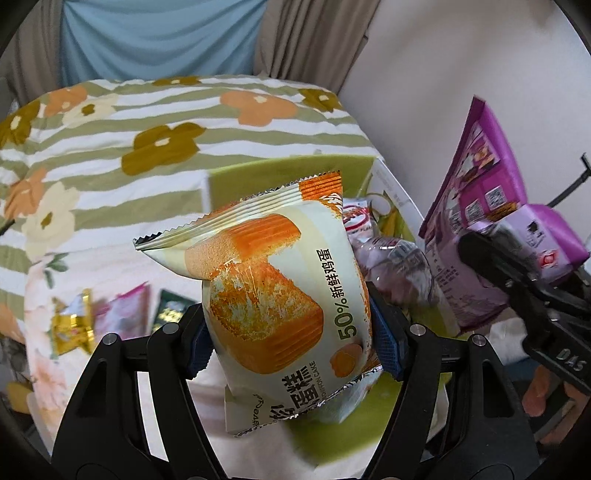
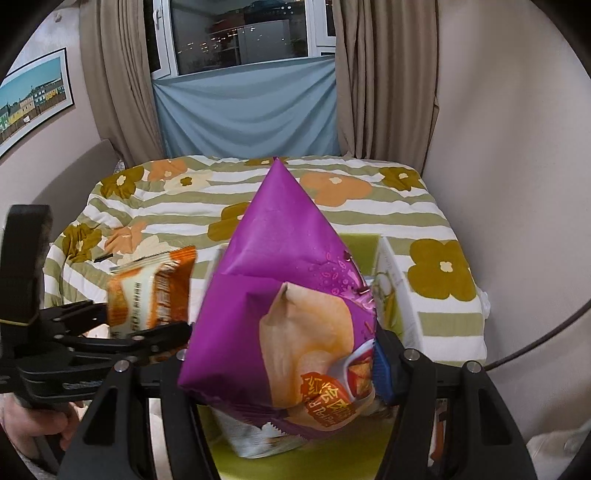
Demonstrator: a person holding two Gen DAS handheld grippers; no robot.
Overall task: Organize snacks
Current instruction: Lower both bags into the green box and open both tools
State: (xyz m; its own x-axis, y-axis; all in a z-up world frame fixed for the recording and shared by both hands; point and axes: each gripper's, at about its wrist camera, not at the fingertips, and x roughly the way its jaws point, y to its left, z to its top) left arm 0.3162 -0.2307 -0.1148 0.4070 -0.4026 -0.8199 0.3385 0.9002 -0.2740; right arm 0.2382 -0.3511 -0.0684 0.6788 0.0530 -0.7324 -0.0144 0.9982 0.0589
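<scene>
My left gripper [image 1: 291,332] is shut on a cream and orange chiffon cake packet [image 1: 273,280], held up over the near edge of a green and white box [image 1: 229,181]. The packet also shows in the right wrist view [image 2: 151,295], at the left. My right gripper [image 2: 280,365] is shut on a purple chip bag [image 2: 280,295], held above the same box [image 2: 395,280]. The purple bag also shows in the left wrist view [image 1: 476,225], at the right. Wrapped snacks [image 1: 388,254] lie inside the box.
The box sits on a bed with a green striped flower blanket [image 1: 110,147]. Loose snack packets [image 1: 122,317] lie on the bed at the left: gold, pink and dark green. A wall stands close on the right. Curtains and a window [image 2: 240,33] are behind.
</scene>
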